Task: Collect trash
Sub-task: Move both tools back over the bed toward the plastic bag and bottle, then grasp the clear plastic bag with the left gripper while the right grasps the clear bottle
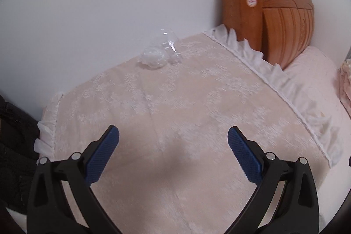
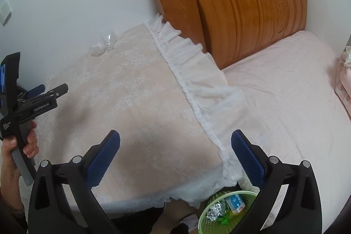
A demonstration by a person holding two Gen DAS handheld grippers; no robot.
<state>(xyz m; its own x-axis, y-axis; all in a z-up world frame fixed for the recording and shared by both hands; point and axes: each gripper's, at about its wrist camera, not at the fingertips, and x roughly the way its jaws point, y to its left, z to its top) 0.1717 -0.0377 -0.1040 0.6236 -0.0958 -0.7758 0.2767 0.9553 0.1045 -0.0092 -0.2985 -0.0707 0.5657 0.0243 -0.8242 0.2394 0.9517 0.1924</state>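
both the left gripper (image 1: 173, 135) and right gripper (image 2: 175, 139) hover wide open and empty, since the clear plastic trash (image 1: 161, 50) lies far-left by the wall, the green bin (image 2: 205, 212) waiting near-right.

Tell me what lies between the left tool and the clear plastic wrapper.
Only bare cloth separates the left tool from the clear plastic wrapper, per the left wrist view.
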